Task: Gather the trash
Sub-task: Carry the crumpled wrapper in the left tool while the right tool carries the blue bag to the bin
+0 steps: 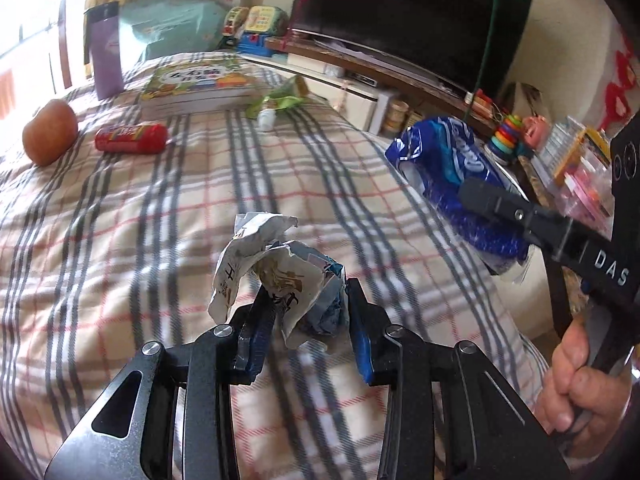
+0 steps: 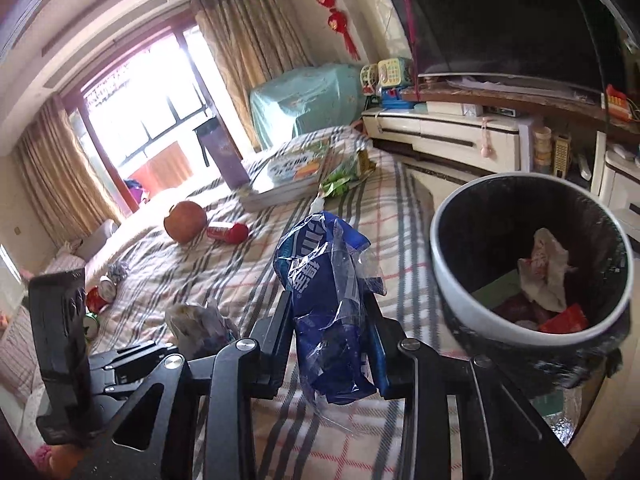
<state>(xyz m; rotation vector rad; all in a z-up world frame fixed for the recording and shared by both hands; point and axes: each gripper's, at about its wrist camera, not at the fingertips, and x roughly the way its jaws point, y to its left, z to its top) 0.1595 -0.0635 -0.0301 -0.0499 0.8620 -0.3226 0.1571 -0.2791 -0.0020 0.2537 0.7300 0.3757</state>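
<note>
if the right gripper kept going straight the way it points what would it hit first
Probably the plaid bedspread. The right gripper, shut on the blue wrapper, aims down at it. The bin sits off to the right, outside that line. Depth is unclear.

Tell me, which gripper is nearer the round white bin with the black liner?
Right. The right gripper, shut on a blue plastic wrapper, is just beside the bin. The left gripper, holding crumpled paper, sits farther away on the other side.
</note>
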